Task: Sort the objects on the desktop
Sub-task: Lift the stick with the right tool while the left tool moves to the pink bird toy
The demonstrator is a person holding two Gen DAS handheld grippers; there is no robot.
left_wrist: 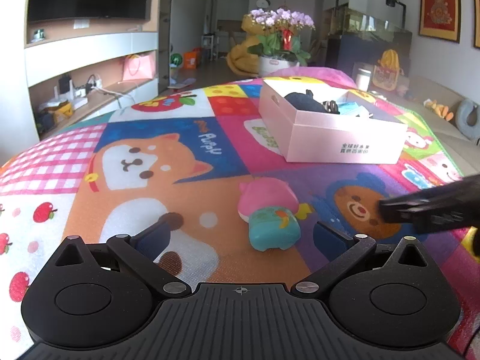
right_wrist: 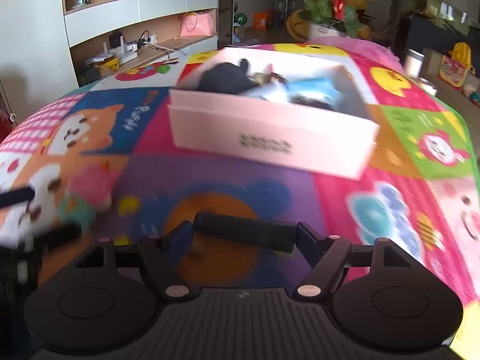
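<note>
My right gripper (right_wrist: 243, 237) is shut on a black cylinder (right_wrist: 237, 231), held crosswise with one end against each pad, above the bear picture on the colourful play mat (right_wrist: 405, 120). Ahead of it stands an open pink box (right_wrist: 270, 141) holding a dark pouch and a blue pack among other items. My left gripper (left_wrist: 243, 235) is open, low over the mat, and a pink and teal toy (left_wrist: 270, 219) lies on the mat between and just beyond its fingertips, nearer the right finger. The pink box (left_wrist: 330, 138) stands beyond it to the right.
A blurred black shape (left_wrist: 435, 207) reaches in from the right edge of the left wrist view, close to the toy. Beyond the mat's far edge stand a flower pot (left_wrist: 279, 39) and a TV shelf unit (left_wrist: 90, 69). A sofa (left_wrist: 450, 114) borders the right side.
</note>
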